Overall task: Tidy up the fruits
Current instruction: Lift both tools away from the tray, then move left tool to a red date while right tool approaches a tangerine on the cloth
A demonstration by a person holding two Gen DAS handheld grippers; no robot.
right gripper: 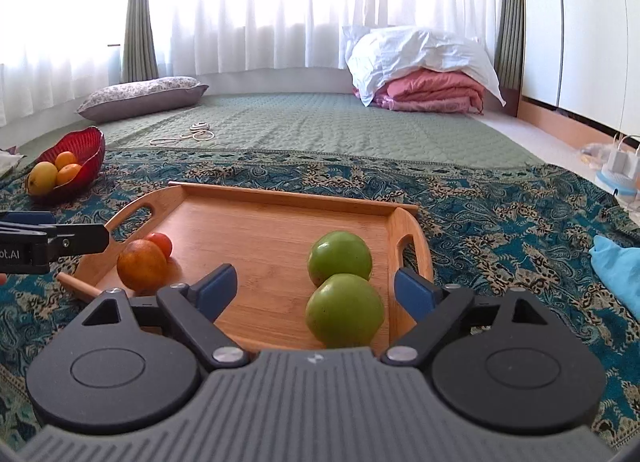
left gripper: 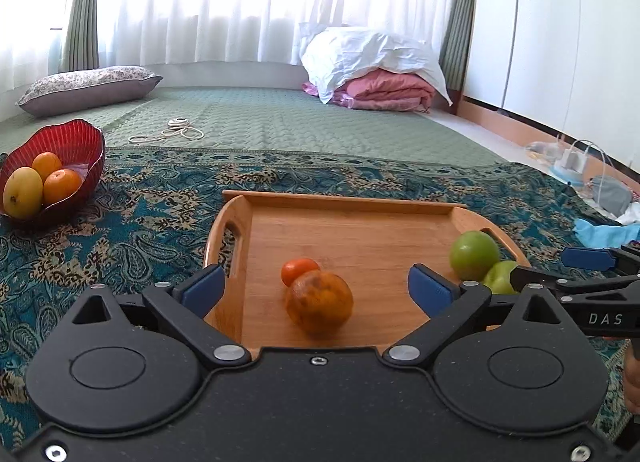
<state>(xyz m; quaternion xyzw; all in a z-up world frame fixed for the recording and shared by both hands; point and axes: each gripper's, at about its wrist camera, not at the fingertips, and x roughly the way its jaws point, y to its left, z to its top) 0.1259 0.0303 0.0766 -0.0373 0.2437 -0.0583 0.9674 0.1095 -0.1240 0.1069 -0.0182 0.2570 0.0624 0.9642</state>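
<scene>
A wooden tray [left gripper: 360,221] [right gripper: 256,217] lies on the patterned rug. On its left side rest an orange [left gripper: 320,302] [right gripper: 141,265] and, touching it behind, a small red-orange fruit [left gripper: 298,270] [right gripper: 161,242]. On its right side two green apples [right gripper: 340,256] [right gripper: 344,312] sit one behind the other; the left wrist view shows them too, the far apple [left gripper: 474,254] and the near apple [left gripper: 500,278]. My left gripper [left gripper: 318,288] is open, its blue pads wide on either side of the orange, not touching it. My right gripper [right gripper: 316,288] is open around the near apple, pads apart from it.
A red bowl [left gripper: 80,137] [right gripper: 90,141] with a mango and two oranges stands at the far left. A white cord [left gripper: 176,131] lies on the green mat behind. A pillow, folded bedding, chargers and a blue cloth [right gripper: 616,262] line the edges.
</scene>
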